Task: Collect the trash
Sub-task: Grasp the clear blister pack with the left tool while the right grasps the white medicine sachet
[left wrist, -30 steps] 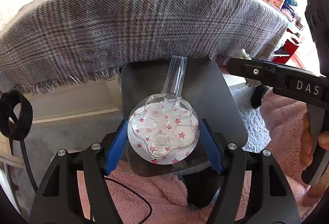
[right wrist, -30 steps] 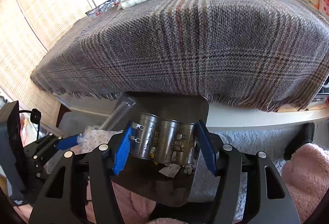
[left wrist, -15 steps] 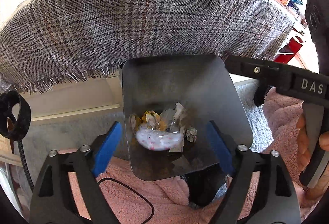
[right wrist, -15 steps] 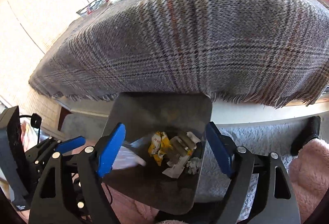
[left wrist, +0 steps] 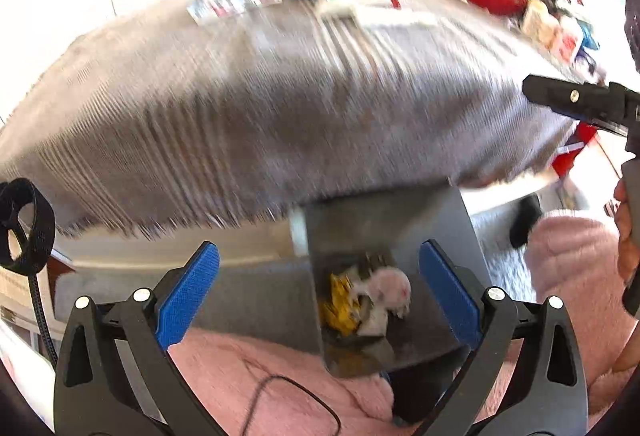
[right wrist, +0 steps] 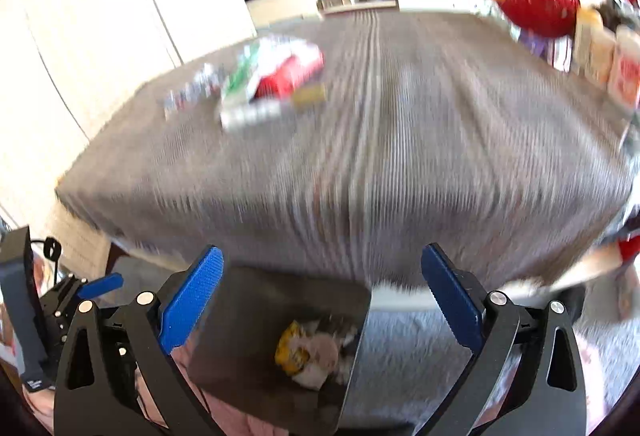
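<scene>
A dark metal bin (left wrist: pixel 404 220) stands below the table edge with trash (left wrist: pixel 368 304) in it: a yellow wrapper, crumpled paper and the pale star-print plastic piece. The bin also shows in the right wrist view (right wrist: pixel 248 332) with the same trash (right wrist: pixel 312 352). My left gripper (left wrist: pixel 318 288) is open and empty above the bin. My right gripper (right wrist: pixel 320 296) is open and empty, up near the table edge. More wrappers and packets (right wrist: pixel 272 79) lie on the grey plaid tablecloth (right wrist: pixel 380 155). Both views are motion-blurred.
A red basket (right wrist: pixel 540 7) and several bottles (right wrist: pixel 608 55) stand at the table's far right. Pink fleece (left wrist: pixel 248 376) lies below the left gripper. The right gripper's body (left wrist: pixel 580 103) shows at the right of the left wrist view.
Both grippers opened and dropped their loads into the bin: the star-print plastic piece from the left, the metal cans from the right. Both then rose toward the tabletop.
</scene>
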`<state>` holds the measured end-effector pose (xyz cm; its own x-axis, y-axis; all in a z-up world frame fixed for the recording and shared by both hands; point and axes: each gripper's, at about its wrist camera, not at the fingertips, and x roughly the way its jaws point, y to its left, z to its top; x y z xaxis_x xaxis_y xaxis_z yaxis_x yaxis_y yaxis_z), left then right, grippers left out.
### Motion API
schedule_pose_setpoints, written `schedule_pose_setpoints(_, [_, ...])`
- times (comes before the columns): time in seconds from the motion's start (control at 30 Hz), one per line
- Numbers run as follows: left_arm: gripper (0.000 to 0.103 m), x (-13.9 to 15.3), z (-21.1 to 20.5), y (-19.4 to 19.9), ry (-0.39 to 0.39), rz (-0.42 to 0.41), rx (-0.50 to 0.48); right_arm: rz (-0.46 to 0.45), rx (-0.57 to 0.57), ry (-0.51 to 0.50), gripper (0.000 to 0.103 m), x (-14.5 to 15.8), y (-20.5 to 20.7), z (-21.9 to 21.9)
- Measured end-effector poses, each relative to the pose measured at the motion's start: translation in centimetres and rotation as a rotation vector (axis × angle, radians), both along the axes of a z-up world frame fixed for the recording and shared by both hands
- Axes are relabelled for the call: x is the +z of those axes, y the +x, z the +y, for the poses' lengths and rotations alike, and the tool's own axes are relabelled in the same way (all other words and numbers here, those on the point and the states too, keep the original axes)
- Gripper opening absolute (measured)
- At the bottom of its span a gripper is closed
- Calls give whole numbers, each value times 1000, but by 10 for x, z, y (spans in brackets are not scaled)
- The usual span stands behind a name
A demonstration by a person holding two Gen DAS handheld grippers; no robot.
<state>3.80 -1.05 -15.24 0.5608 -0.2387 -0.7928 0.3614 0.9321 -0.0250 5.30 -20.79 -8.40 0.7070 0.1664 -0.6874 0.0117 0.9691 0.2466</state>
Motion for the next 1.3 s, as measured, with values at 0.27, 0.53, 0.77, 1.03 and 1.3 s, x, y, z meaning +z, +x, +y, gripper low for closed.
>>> schedule_pose_setpoints(0.27, [95,43,11,46,15,-98,30,-25,-16,31,100,35,56,1])
schedule_pose_setpoints(0.53, [95,65,33,104,-29,-111,66,-14,29,122,89,44,119,22])
schedule_pose_setpoints(0.77, [95,76,40,145,-18,-122,65,66,63,103,62,28,157,45])
schedule_pose_setpoints(1.03, [81,72,34,186,12,-127,31,63,78,65,58,23,175,61])
schedule_pose_setpoints(1.3, [74,56,25,228,39,-83,0,83,123,45,58,22,195,78])
